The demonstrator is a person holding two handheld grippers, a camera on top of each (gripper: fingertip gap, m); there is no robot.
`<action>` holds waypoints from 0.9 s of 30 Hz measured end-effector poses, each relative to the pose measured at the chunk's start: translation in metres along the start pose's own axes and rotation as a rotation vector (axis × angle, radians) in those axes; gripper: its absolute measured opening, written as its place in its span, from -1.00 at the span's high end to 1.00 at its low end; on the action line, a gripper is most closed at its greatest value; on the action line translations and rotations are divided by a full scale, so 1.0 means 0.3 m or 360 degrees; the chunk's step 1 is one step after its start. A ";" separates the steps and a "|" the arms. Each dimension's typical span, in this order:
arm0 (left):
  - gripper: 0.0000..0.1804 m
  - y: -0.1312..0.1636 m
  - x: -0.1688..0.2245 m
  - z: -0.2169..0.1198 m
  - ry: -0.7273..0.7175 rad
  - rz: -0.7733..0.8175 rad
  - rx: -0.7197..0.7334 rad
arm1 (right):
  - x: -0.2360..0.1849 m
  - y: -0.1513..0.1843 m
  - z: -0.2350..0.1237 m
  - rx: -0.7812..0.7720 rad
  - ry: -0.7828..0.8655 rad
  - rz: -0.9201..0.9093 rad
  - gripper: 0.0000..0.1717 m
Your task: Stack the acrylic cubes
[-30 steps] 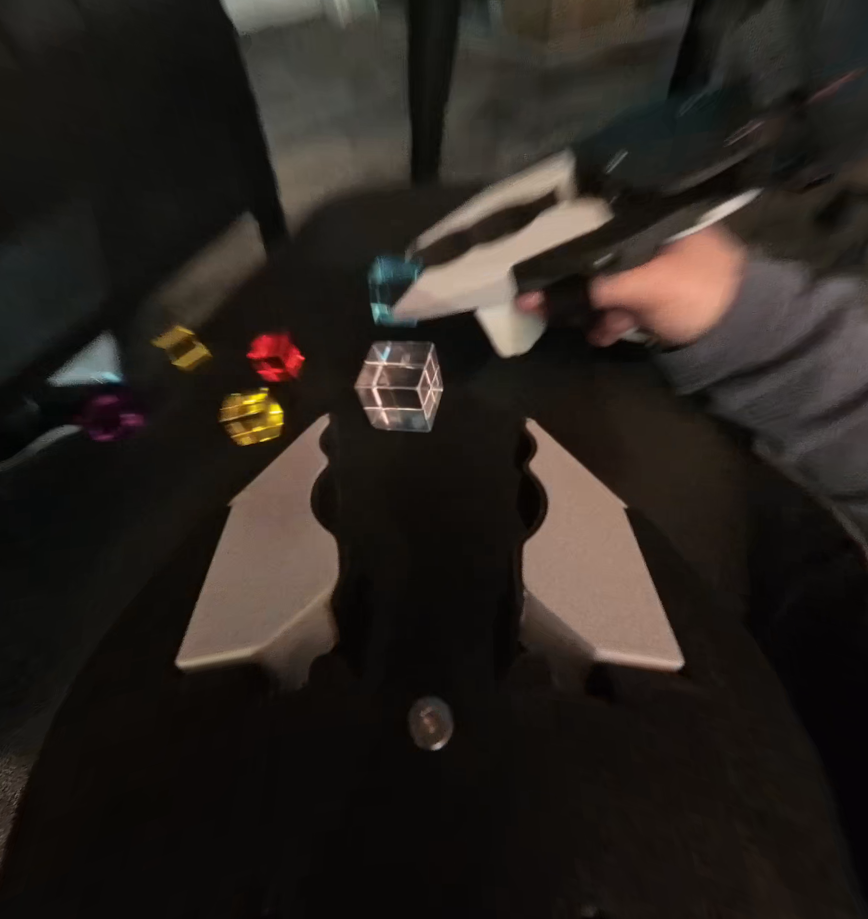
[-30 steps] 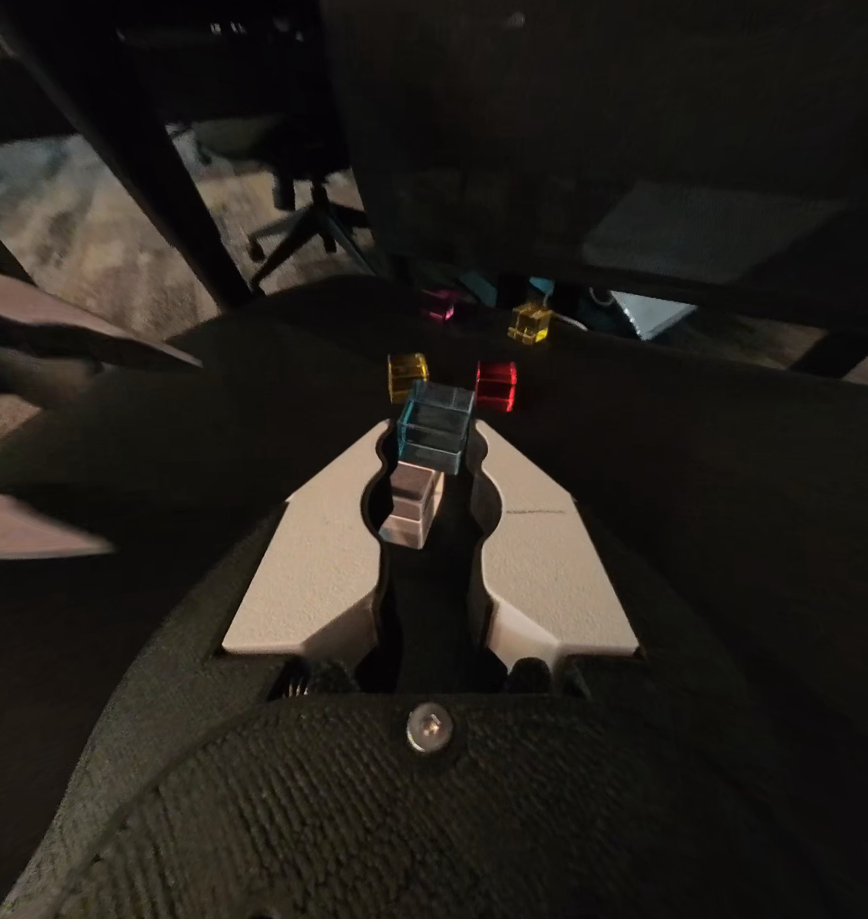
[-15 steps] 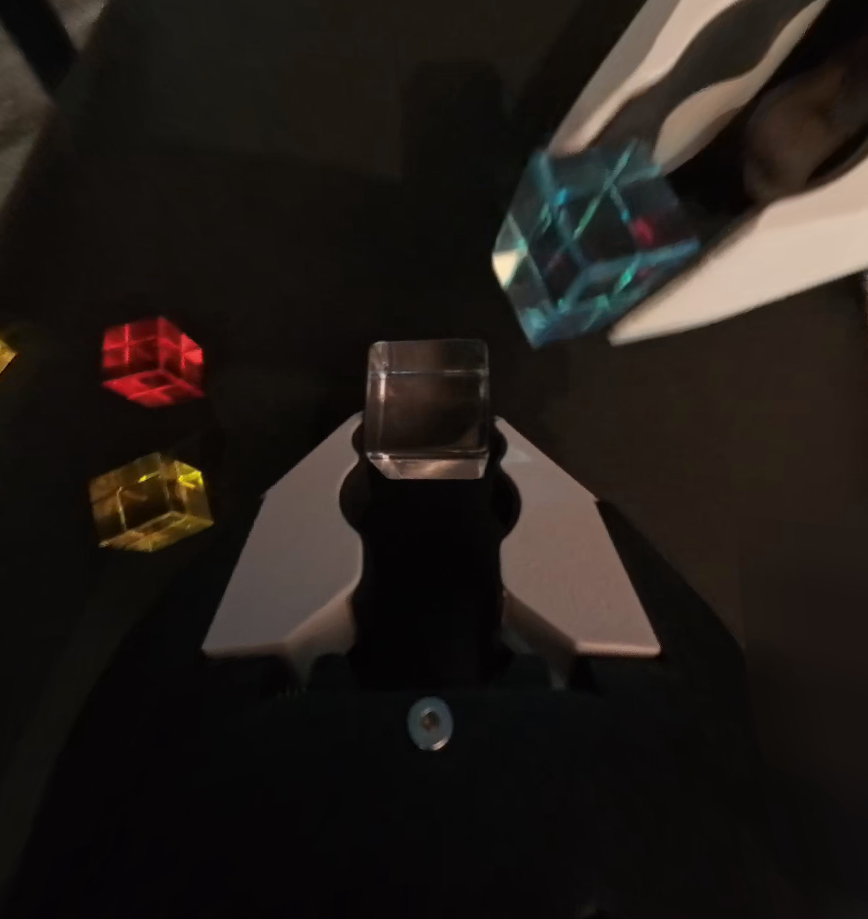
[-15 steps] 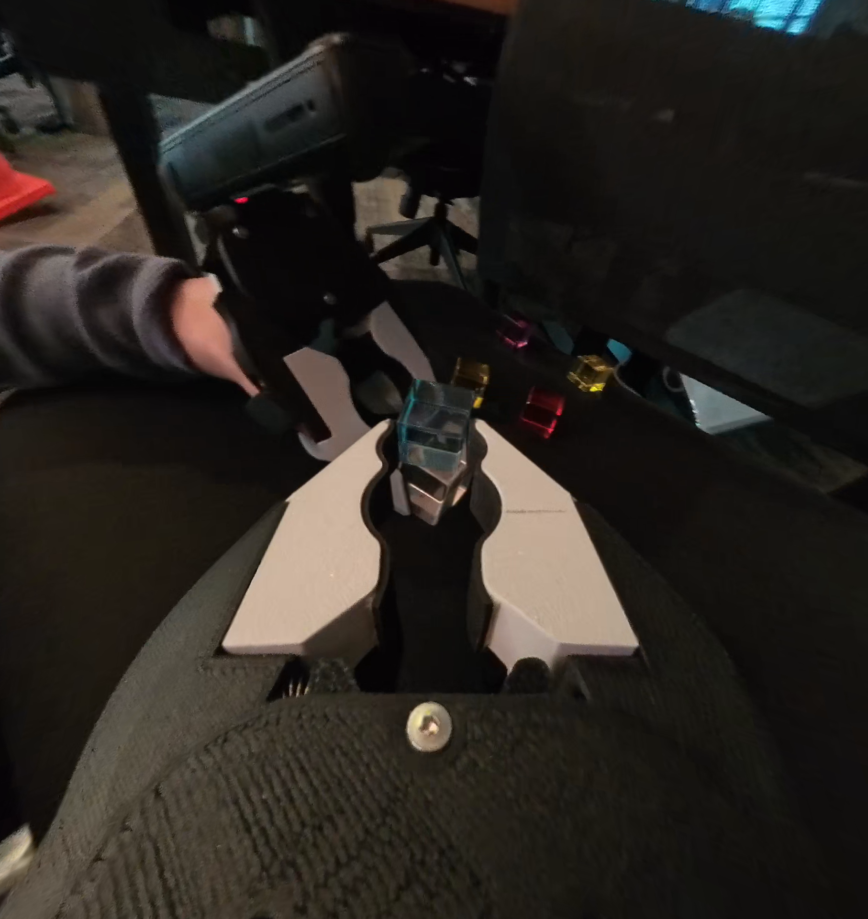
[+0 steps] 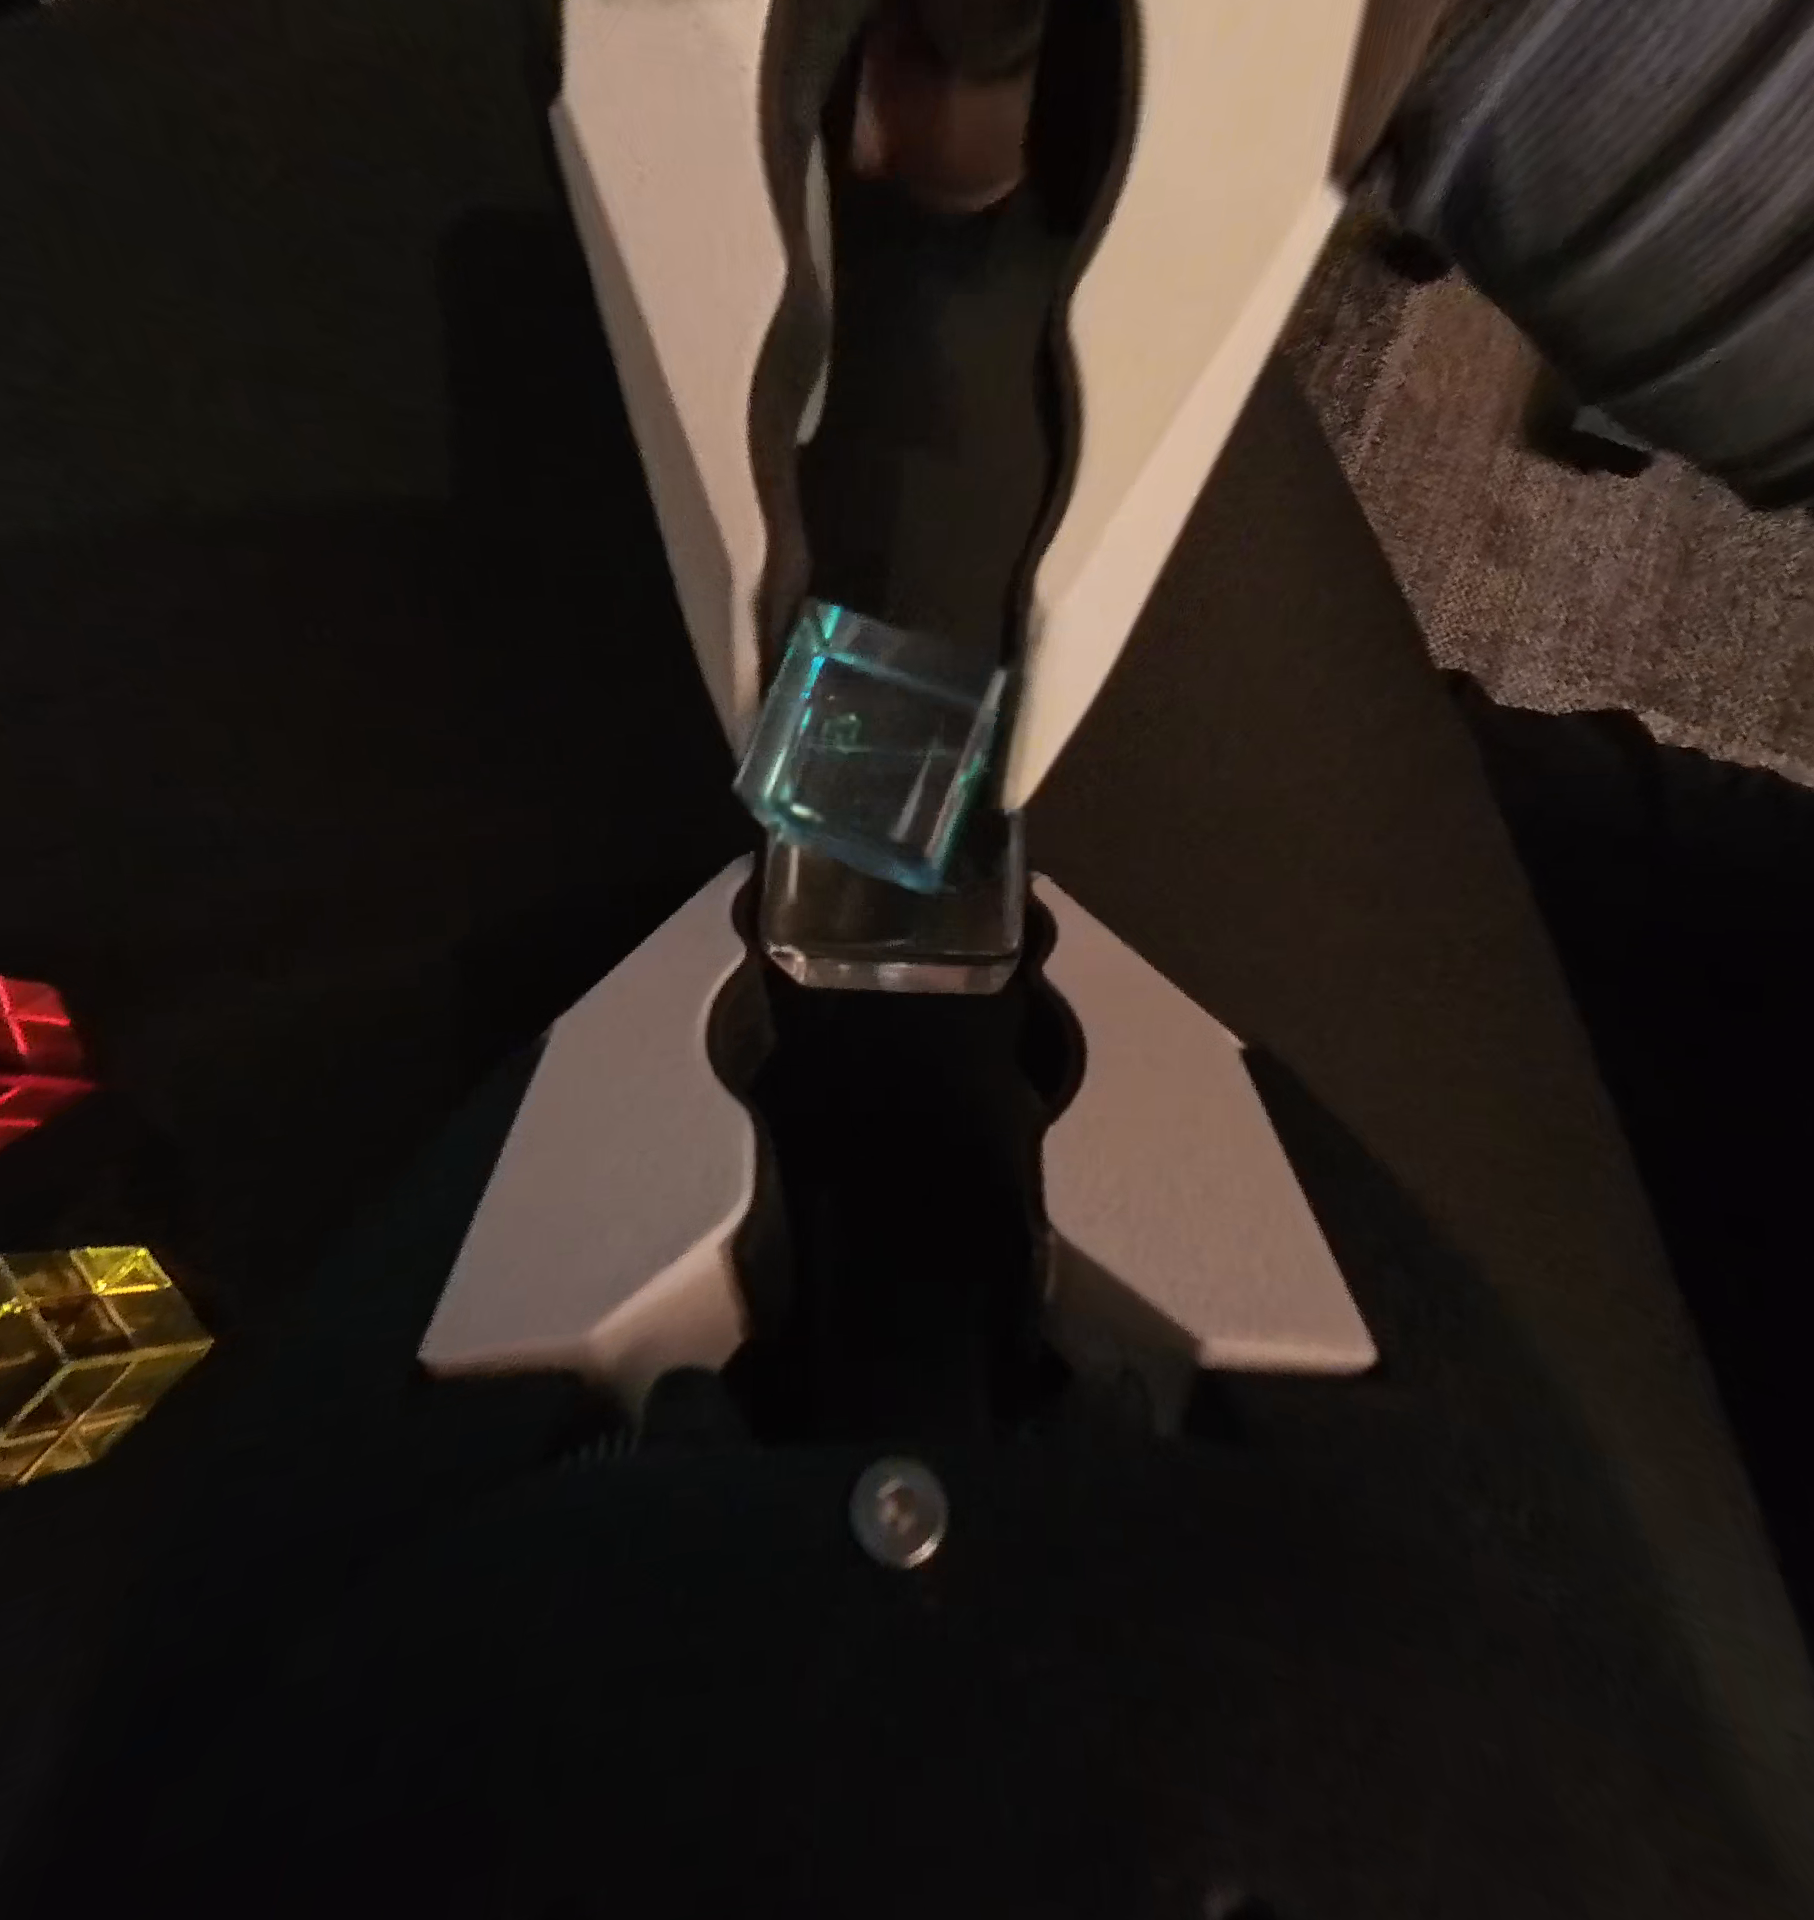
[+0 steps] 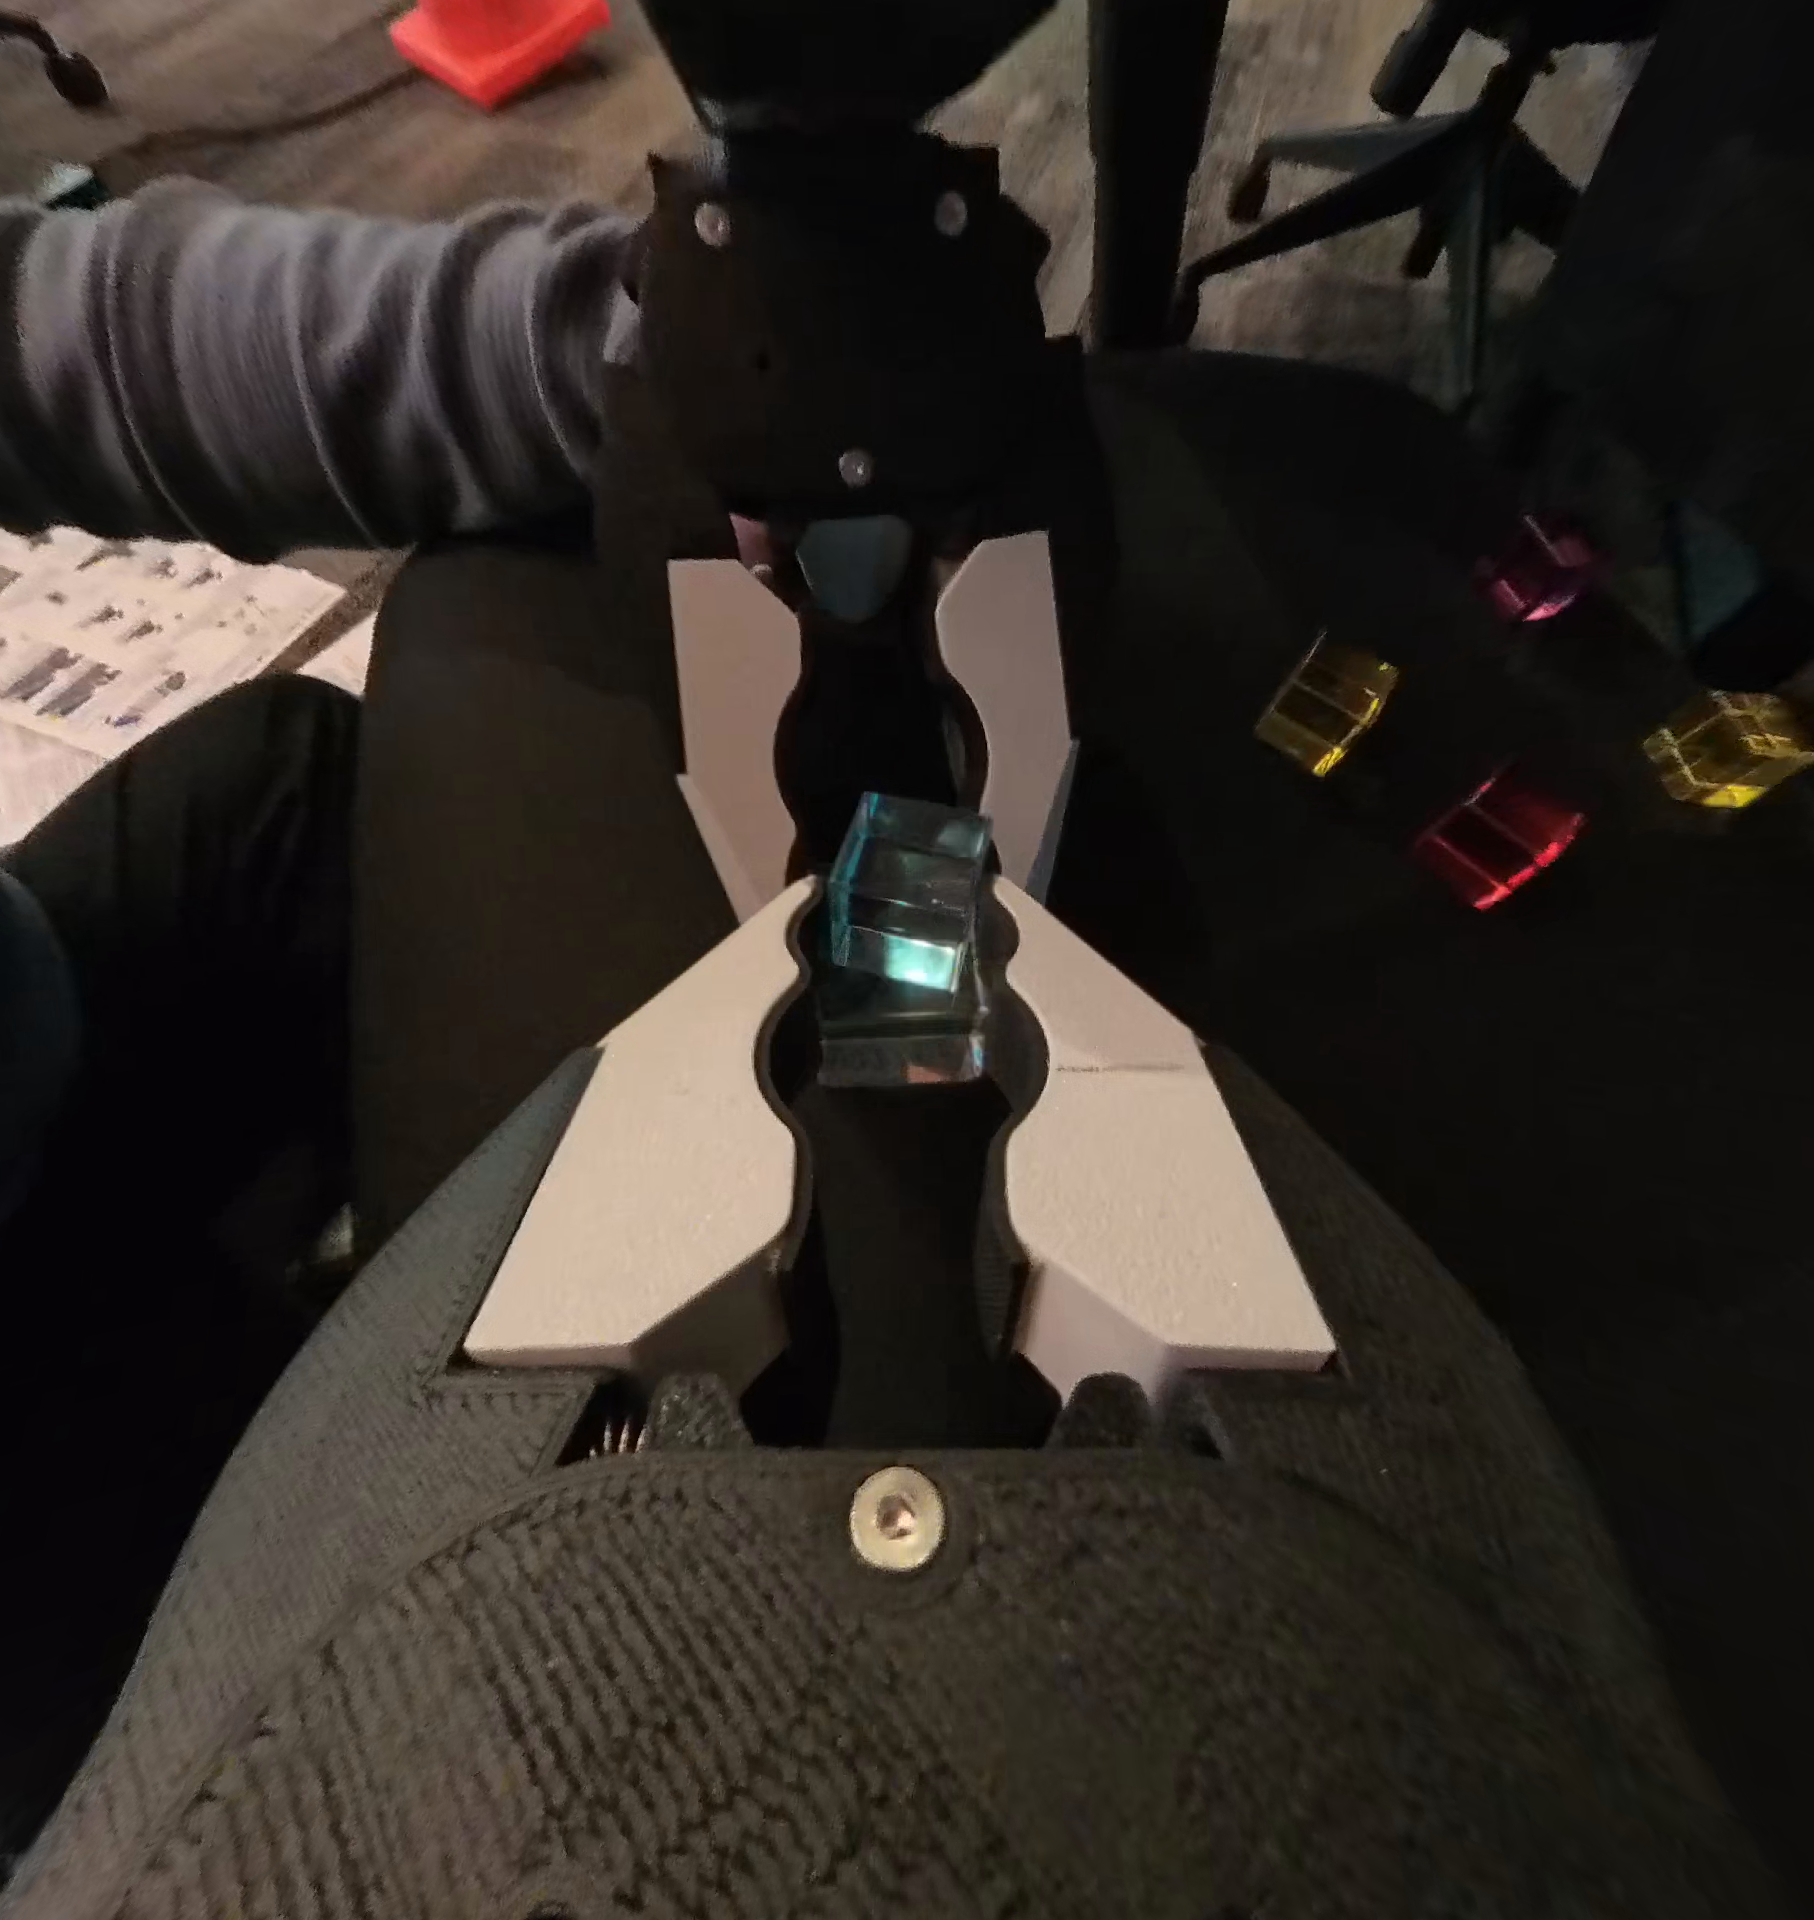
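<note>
Sleeve: a grey sleeve [image 6: 259,364] reaches in at far left behind the left gripper, above a printed sheet [image 6: 103,623].
Left gripper: the left gripper [image 5: 890,894] is closed on the clear cube [image 5: 887,935], with both fingertips against its sides.
Right gripper: the right gripper [image 6: 903,894] is clamped on the cyan cube [image 6: 908,904], which sits tilted between its tips.
Key relation: my two grippers meet head-on, tip to tip. The cyan cube lies directly above the clear cube, with one corner dipped towards it. I cannot tell whether the two cubes touch.
Loose cubes: to the right on the dark surface [image 6: 1402,1143], well apart from both grippers, lie the loose cubes.
Count: there are two grippers and six cubes: one clear, one cyan, one magenta cube [image 6: 1531,566], one red cube [image 6: 1500,836] and two yellow cubes [image 6: 1324,707] [image 6: 1729,748].
</note>
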State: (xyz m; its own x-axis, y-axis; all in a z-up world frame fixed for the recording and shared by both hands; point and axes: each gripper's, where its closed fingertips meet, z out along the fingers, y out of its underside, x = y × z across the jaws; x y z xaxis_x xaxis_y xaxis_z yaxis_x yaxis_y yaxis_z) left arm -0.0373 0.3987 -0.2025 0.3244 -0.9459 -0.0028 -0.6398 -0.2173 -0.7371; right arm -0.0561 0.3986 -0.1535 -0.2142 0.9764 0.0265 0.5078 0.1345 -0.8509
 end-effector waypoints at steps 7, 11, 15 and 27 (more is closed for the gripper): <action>0.50 0.014 -0.035 -0.033 -0.0083 0.0107 -0.0037 | 0.026 -0.003 0.012 0.0057 -0.0041 0.0019 0.68; 0.50 0.047 -0.125 -0.058 -0.0129 0.0049 -0.0123 | 0.083 -0.006 0.034 0.0027 -0.0019 0.0002 0.68; 0.50 0.052 -0.154 -0.043 -0.0024 -0.0015 -0.0072 | 0.138 -0.019 0.077 -0.0014 -0.0064 0.0015 0.68; 0.29 0.056 -0.158 -0.054 -0.0060 0.0043 -0.0039 | 0.130 -0.014 0.077 0.0030 -0.0208 -0.0015 0.69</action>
State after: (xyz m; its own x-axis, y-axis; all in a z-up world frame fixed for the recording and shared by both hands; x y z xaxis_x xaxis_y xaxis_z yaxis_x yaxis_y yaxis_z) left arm -0.0746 0.4362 -0.2038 0.3329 -0.9417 -0.0482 -0.6655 -0.1984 -0.7196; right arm -0.0860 0.4323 -0.1609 -0.3263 0.9447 -0.0330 0.4899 0.1391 -0.8606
